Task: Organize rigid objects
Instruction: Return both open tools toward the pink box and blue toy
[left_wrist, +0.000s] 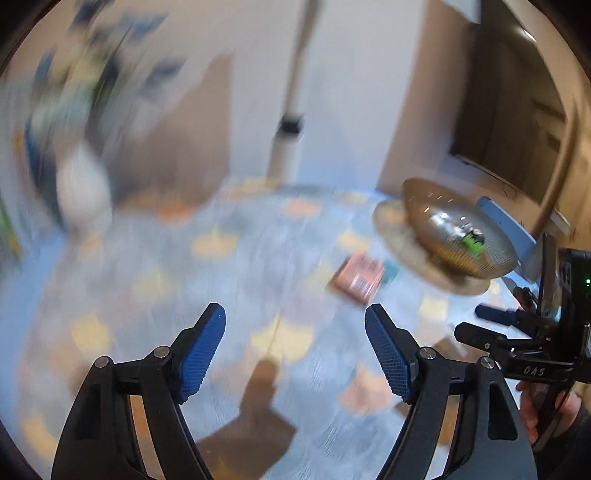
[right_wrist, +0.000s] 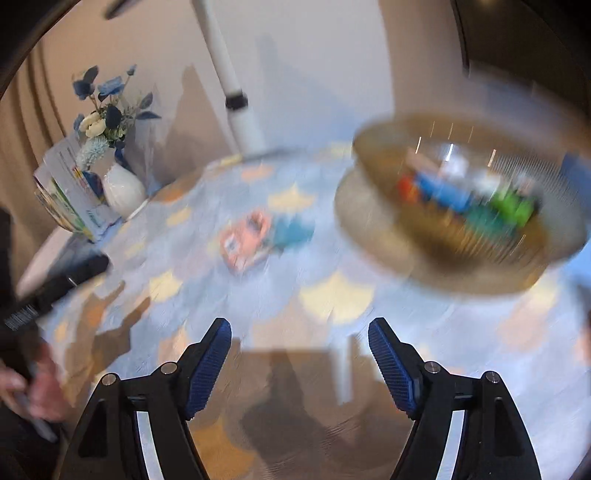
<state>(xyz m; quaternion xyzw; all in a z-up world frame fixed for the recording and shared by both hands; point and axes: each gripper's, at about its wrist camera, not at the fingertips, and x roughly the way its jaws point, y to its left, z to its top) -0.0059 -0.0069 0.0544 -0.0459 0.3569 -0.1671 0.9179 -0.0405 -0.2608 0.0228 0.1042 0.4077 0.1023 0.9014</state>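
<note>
Far left of the right gripper (right_wrist: 300, 363), beyond its left finger: a white vase (right_wrist: 123, 192) with blue and cream flowers (right_wrist: 105, 110), a leaning booklet (right_wrist: 72, 188) just beside it, all at the table's far edge. Nearer, low at the left: a hand (right_wrist: 35, 387) and the black body of the other tool, blurred.

Ahead and slightly left of the right gripper, well beyond the fingertips: a small pink packet (right_wrist: 245, 240) touching a teal piece (right_wrist: 293, 229), both flat on the blue patterned tablecloth (right_wrist: 332, 295). Too smeared to say what either is.

Ahead and to the right: a ribbed amber bowl (right_wrist: 388, 147) on a round mat (right_wrist: 369, 236), already holding several coloured items, red, blue, green, apparently sorted.

Left gripper (left_wrist: 295, 354): blue pads well apart, nothing between. Right gripper: likewise spread wide, empty. From the left wrist, same pink packet (left_wrist: 360, 277) just ahead and right of the right-hand finger, bowl (left_wrist: 458, 236) further right.

Step in hand, by the look of it: reaching in with empty tools for the last loose pieces. Heavy blur everywhere, so exact poses hard to judge.

Next move likely calls for lowering over the packet, straddling its narrow sides, closing, then lifting over the bowl's rim. Flat packet on cloth: pads need to get low without snagging fabric.
</note>
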